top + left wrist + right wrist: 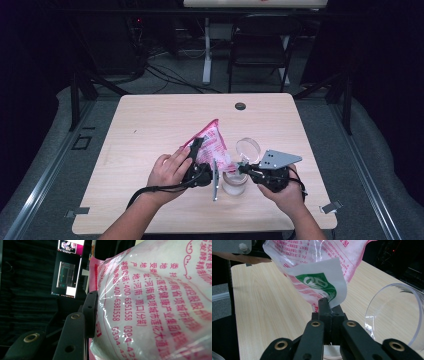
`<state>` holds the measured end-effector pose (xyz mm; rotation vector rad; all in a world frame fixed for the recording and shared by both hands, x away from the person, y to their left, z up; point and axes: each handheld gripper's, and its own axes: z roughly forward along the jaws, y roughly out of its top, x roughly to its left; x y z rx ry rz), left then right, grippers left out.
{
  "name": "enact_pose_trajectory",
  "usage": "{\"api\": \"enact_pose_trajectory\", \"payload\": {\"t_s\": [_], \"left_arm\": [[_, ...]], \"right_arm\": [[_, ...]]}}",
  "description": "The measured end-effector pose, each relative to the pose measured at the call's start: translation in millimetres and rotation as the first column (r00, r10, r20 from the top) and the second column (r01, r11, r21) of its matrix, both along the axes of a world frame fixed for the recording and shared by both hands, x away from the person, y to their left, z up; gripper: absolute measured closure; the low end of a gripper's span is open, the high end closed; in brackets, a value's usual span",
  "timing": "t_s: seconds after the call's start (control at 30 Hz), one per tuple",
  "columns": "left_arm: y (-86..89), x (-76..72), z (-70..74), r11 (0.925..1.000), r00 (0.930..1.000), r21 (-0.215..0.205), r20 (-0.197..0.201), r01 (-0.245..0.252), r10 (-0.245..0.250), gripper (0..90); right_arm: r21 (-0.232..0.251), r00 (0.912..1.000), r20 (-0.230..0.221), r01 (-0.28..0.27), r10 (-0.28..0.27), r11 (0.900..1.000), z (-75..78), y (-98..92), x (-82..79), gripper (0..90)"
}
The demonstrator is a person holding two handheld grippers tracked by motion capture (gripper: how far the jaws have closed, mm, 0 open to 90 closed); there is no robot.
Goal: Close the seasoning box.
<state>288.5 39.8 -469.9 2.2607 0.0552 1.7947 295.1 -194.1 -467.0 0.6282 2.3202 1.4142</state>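
Pouring step: left gripper (199, 172) clamps the pink-printed powder bag (212, 145), tilted above the clear jar (234, 183), while right gripper (327, 305), jaws closed, pinches its lower corner; next move likely calls for steeper tilt, mouth kept over jar.

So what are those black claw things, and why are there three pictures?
A person sits at a table holding a squeeze-tool in each hand. One picture looks down from above; the other two come from little cameras riding on the tools. The left gripper clamps a pink-and-white bag and tips it up. The right gripper pinches the bag's bottom corner over a clear jar. A round clear lid stands tilted just behind the jar. It looks like they are about to pour.
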Motion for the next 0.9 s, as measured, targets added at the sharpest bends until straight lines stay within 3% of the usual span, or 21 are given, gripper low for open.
{"api": "enact_pose_trajectory", "payload": {"t_s": [0.9], "left_arm": [[-3.1, -0.5, -1.5, 0.9999, 1.0, 0.008, 0.0, 0.008, -0.008, 63.0]], "right_arm": [[-0.015, 1.0, -0.004, 0.006, -0.007, 1.0, -2.9, -0.6, 1.7, 90.0]]}}
